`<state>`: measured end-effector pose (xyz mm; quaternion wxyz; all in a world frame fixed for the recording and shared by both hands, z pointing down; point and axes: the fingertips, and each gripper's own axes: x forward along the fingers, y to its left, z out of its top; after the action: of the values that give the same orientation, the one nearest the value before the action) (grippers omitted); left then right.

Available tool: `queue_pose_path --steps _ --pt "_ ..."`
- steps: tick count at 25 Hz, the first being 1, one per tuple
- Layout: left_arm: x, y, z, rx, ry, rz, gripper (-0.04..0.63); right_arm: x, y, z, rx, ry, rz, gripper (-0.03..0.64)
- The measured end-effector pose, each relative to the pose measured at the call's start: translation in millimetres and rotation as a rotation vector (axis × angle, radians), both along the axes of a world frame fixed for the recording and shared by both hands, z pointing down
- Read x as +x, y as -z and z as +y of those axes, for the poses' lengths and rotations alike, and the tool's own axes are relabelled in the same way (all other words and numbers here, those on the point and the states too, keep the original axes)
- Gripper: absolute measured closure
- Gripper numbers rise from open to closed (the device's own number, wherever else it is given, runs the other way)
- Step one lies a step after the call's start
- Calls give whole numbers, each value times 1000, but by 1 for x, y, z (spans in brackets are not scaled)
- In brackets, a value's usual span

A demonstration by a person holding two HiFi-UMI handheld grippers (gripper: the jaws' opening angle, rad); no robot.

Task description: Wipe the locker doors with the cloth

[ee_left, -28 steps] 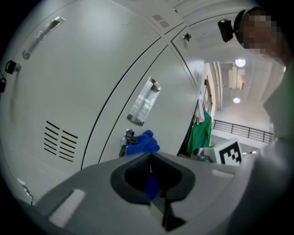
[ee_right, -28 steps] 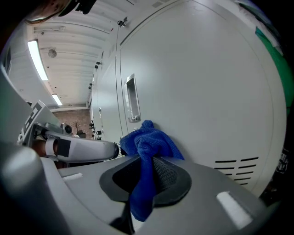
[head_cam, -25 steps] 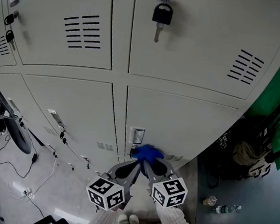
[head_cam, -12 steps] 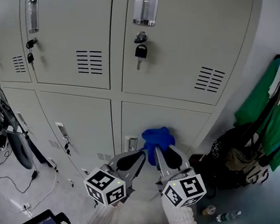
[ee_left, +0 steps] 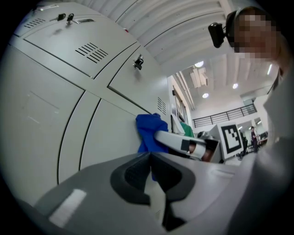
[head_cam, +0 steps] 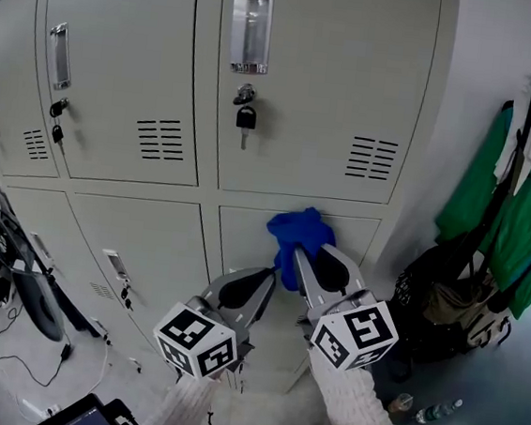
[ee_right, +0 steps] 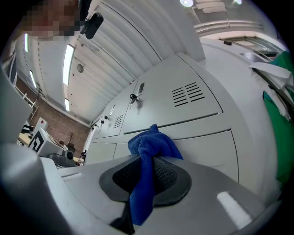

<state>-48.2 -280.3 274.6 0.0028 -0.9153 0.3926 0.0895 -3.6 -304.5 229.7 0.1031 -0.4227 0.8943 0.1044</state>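
Head view shows the blue cloth [head_cam: 299, 234] well below the padlock [head_cam: 245, 118] and a little to its right. It is bunched up against the top of the lower locker door [head_cam: 244, 238]. The right tool [head_cam: 304, 258] holds the cloth, with its jaws pinched tight on a fold, and a long tail of cloth hangs down between them. The left tool [head_cam: 260, 280] is below the padlock too, just left of the cloth. Its jaws are pressed together with nothing in them. I think the cloth could slip out if it is rubbed hard, because only a thin fold is pinched. The wad could also catch on the padlock if the wipe goes up that far. Both forearms reach forward and up, side by side, with the tools tipped toward the door.
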Motion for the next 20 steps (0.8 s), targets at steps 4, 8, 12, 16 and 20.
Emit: queue_pose_path --steps 4,8,12,16,20 --pt "-2 -8 -3 -17 11 4 589 0 -11 -7 -24 8 -7 560" --pt "-6 -21 -7 -49 22 8 589 -1 -21 -9 -30 13 -14 560" --pt "-8 -37 -8 -77 37 -11 589 -1 -38 -9 -61 16 -23 560" --pt "-11 -56 -11 -123 43 -2 589 -1 -63 -11 -113 14 -20 560" --pt "-5 -79 -10 -173 33 -16 589 -2 -90 -11 -177 11 -5 560"
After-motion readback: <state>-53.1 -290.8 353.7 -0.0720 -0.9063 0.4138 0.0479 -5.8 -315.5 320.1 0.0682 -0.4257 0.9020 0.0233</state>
